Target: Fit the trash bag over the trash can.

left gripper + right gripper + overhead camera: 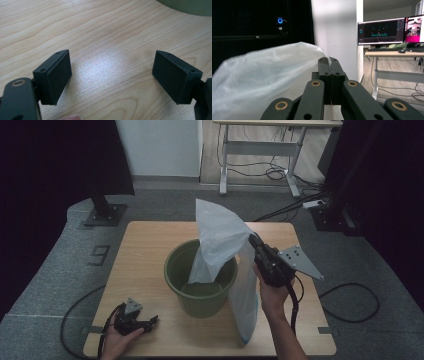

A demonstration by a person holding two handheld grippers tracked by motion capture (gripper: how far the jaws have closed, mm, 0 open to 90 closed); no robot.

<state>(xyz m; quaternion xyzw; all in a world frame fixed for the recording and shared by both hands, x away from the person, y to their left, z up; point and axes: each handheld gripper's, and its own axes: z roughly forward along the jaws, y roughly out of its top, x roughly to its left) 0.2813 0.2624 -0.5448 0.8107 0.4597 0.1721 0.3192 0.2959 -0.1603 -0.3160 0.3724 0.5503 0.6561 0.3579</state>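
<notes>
Your right gripper (pixel 331 62) has its jaws pressed together on the edge of the white plastic bag (pixel 267 77) (billowing left). Beyond, monitors (pixel 390 30) sit on a desk (pixel 394 53).

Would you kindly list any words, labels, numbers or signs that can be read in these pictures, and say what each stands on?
"9": a marking on the grey floor left of the table, possibly a numeral.
Monitor screens: contents too small and blurred to read.
White plastic bag and green bucket: no readable text.
</notes>
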